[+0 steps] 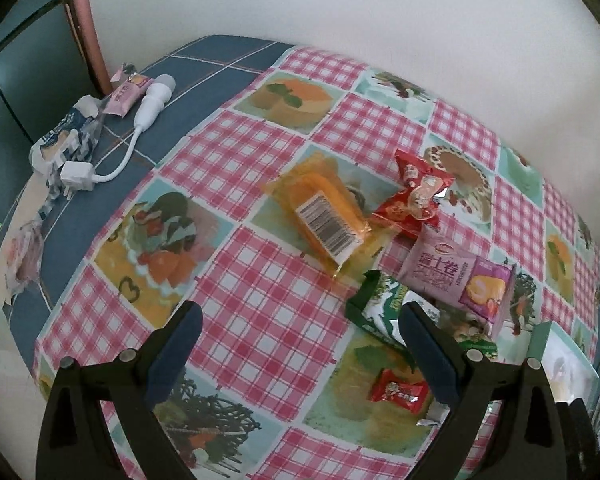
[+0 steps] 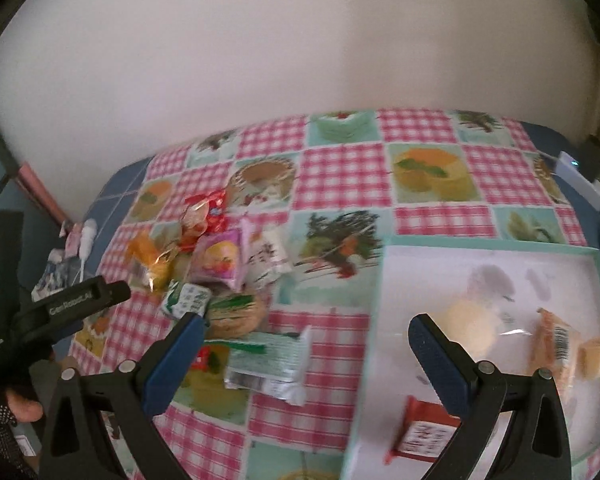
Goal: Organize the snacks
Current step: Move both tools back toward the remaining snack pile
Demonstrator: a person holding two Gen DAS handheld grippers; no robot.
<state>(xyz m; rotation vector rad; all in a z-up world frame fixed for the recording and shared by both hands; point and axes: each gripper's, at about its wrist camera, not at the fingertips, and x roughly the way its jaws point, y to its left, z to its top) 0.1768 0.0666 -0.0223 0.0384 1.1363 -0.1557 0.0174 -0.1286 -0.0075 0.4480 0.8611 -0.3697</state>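
On the checked tablecloth lies a heap of snacks: an orange packet with a barcode (image 1: 324,216), a red packet (image 1: 416,196), a pink roll packet (image 1: 460,276), a green packet (image 1: 380,308) and a small red candy (image 1: 398,390). My left gripper (image 1: 304,344) hovers open just before them, holding nothing. In the right wrist view, a white tray with a teal rim (image 2: 480,242) holds a pale round pastry (image 2: 468,320), an orange packet (image 2: 556,340), a jelly cup (image 2: 596,356) and a red packet (image 2: 424,436). My right gripper (image 2: 308,356) is open and empty, straddling the tray's left edge, with a silver-green packet (image 2: 272,360) between its fingers below.
A white plug and cable (image 1: 140,120), torn wrappers (image 1: 60,140) and a pink packet (image 1: 124,92) lie on the blue cloth at far left. A hand (image 2: 20,404) grips the left tool's black housing (image 2: 72,304). A white device (image 2: 580,176) sits at far right. A wall backs the table.
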